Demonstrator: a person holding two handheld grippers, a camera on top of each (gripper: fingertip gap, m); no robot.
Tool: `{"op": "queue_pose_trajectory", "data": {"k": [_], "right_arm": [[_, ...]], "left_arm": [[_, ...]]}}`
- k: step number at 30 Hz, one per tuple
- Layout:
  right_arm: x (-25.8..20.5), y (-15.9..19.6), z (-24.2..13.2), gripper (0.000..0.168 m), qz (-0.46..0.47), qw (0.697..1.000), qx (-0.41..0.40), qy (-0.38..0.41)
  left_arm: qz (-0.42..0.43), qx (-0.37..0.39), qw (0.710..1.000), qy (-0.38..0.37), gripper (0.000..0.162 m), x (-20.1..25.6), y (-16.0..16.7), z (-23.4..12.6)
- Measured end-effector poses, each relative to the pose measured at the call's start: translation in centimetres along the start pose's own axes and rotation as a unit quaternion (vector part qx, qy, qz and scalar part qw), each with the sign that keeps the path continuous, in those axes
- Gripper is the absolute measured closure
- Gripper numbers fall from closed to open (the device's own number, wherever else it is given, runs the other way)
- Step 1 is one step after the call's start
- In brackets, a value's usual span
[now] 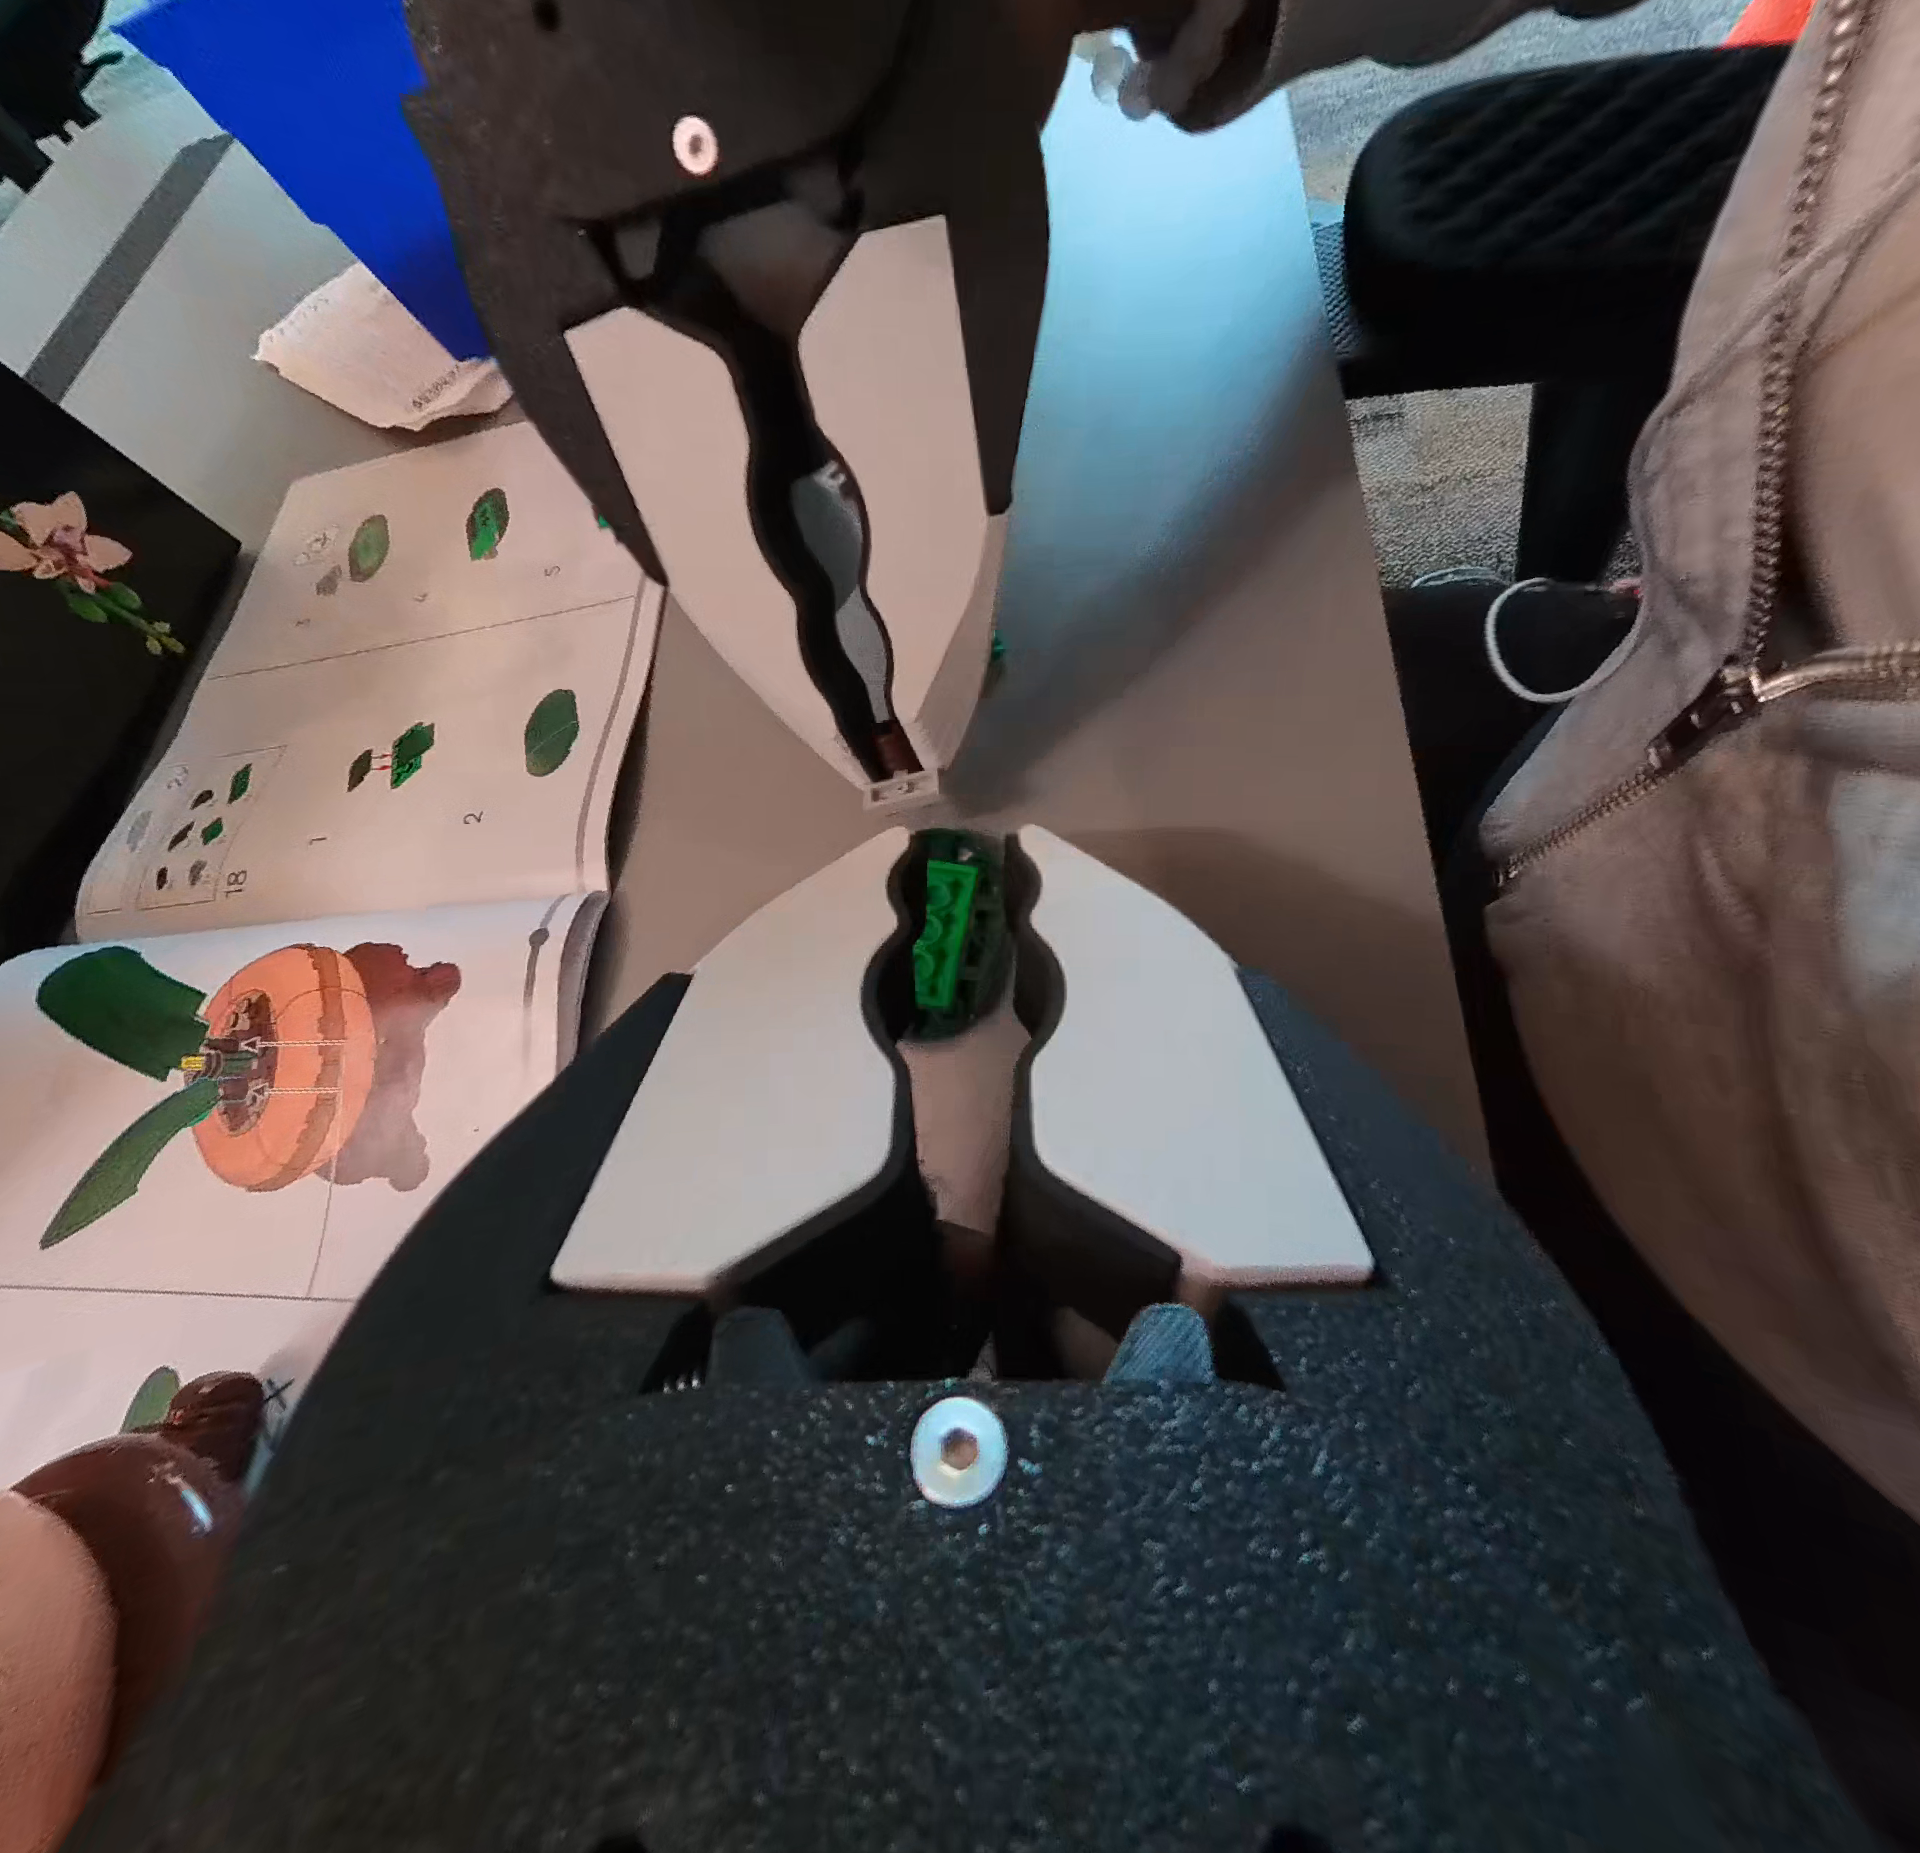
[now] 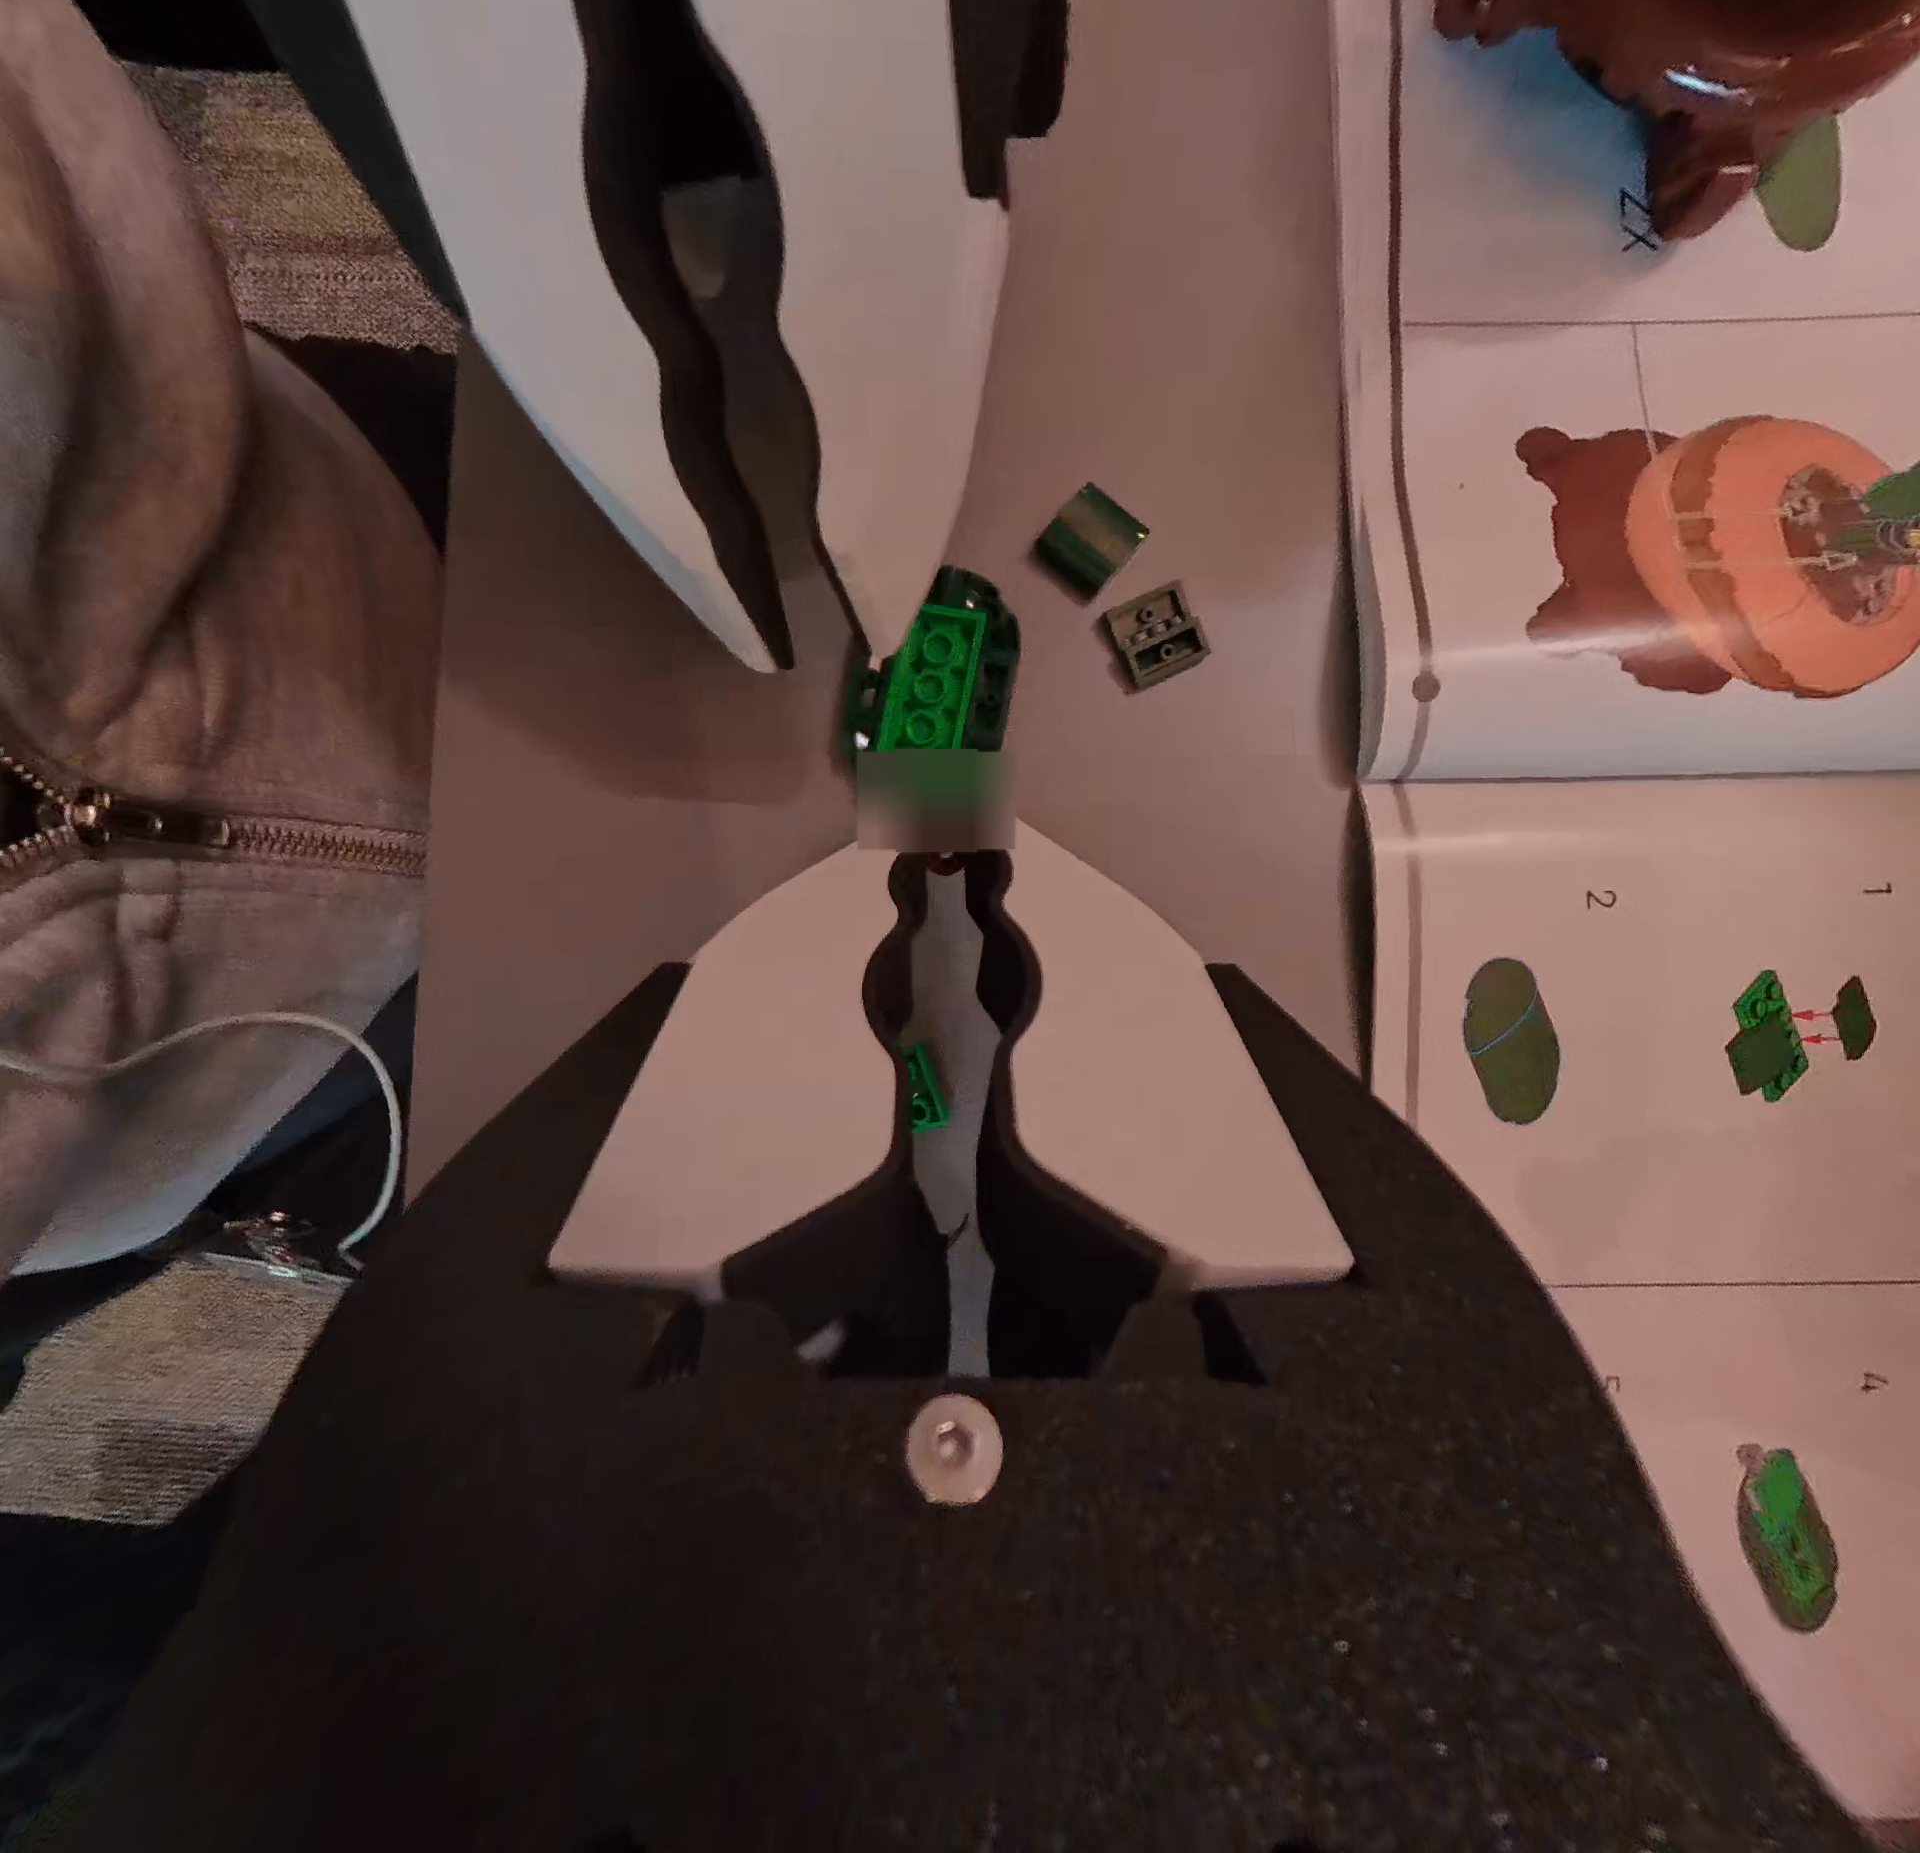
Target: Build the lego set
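In the left wrist view, one green brick assembly [image 1: 948, 936] sat pinched between the left gripper's [image 1: 961, 842] nearly closed fingers, just right of the open instruction booklet [image 1: 416, 723]. The right gripper [image 1: 902, 777] met it tip to tip, pinching a small brown piece [image 1: 891, 749].

In the right wrist view, two loose pieces, one dark green [image 2: 1091, 539] and one grey-green [image 2: 1156, 636], lay between the assembly [image 2: 935, 686] and the booklet [image 2: 1621, 972].

two grippers [image 1: 956, 837] [image 2: 935, 847], three loose lego pieces [image 2: 940, 681] [image 2: 1091, 539] [image 2: 1155, 636] (one gripped), one instruction booklet [image 2: 1662, 1024].
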State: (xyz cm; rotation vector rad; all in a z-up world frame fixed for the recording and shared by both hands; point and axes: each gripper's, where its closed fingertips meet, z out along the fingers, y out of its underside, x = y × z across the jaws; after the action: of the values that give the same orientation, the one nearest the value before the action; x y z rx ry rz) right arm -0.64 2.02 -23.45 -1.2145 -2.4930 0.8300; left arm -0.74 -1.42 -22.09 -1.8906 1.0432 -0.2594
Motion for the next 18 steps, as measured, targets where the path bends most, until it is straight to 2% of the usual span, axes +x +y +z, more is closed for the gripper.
{"op": "queue_pose_trajectory", "data": {"k": [5,9,18], "right_arm": [[-0.4,0.3,0.3,0.162,0.099,0.994,-0.025,0.038],[-1.0,0.4,0.7,0.162,0.152,0.986,-0.022,0.059],[-0.8,0.6,0.9,0.162,0.141,0.984,-0.068,0.079]], "left_arm": [[0.022,-0.019,0.999,-0.034,0.160,-1.7,0.9,0.4],[0.030,-0.037,0.999,0.002,0.162,-1.1,1.3,1.2],[0.013,-0.054,0.998,0.016,0.162,-0.6,2.3,1.8]]}}
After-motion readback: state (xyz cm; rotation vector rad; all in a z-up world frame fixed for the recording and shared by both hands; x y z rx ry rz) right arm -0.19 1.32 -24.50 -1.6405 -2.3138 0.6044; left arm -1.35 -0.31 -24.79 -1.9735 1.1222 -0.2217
